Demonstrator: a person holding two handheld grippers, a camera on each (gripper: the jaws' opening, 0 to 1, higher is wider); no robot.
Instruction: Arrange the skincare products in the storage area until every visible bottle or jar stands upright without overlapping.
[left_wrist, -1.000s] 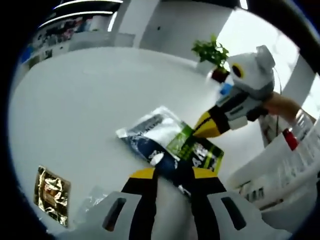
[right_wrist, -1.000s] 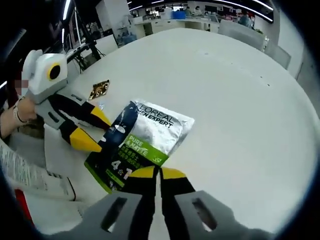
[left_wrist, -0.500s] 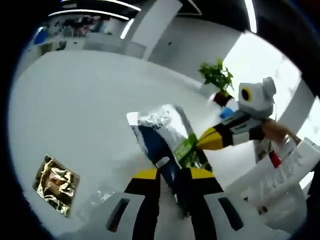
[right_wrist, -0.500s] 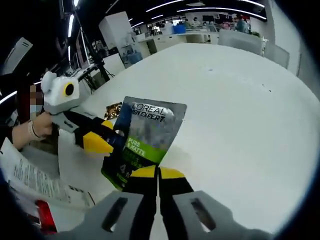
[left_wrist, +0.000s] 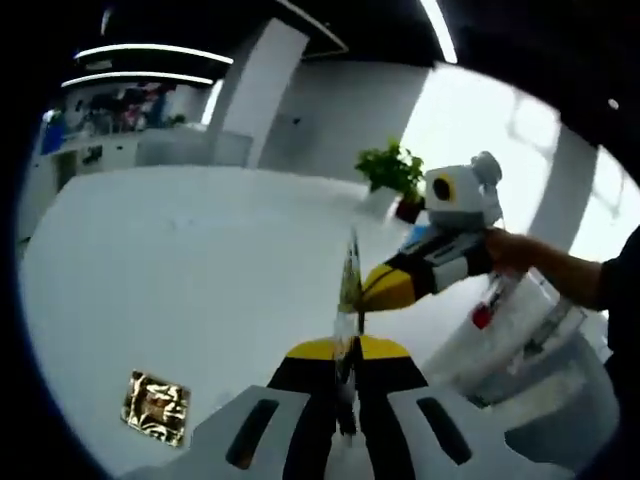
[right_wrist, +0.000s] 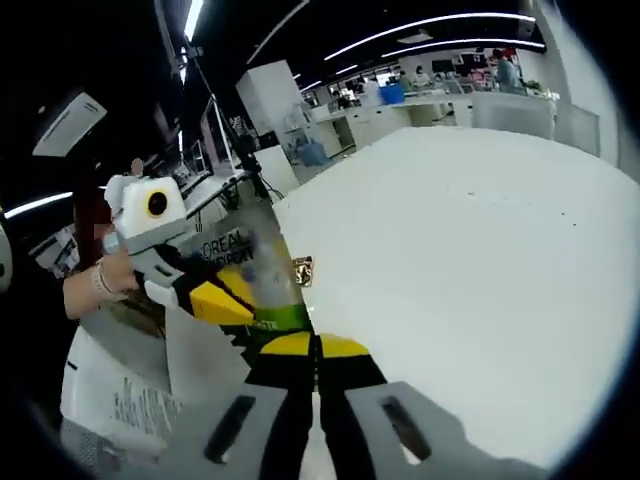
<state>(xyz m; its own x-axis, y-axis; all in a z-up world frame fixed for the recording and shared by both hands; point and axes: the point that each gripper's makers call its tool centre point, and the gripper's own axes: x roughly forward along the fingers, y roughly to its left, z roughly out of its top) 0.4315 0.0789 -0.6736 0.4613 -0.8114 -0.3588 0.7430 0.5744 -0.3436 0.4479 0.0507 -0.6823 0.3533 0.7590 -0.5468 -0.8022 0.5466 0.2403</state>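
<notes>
In my left gripper view, the left tool (left_wrist: 346, 352) is closed on the lower edge of the L'Oreal sachet (left_wrist: 349, 290), which stands edge-on and upright, lifted off the white counter (left_wrist: 180, 260). The right tool (left_wrist: 372, 290) enters from 3 o'clock and meets the sachet's upper part; I cannot tell from here whether it clamps it. A gold foil packet (left_wrist: 157, 408) lies flat on the counter at 8 o'clock, well apart. A potted plant (left_wrist: 392, 178) stands at the far edge, toward 1 o'clock. A white storage bin (left_wrist: 520, 340) sits at 4 o'clock.

In my right gripper view, the right tool (right_wrist: 314, 347) is closed on the sachet (right_wrist: 252, 268), held tilted above the counter (right_wrist: 460, 230). The left tool (right_wrist: 215, 300) touches it from 9 o'clock.
</notes>
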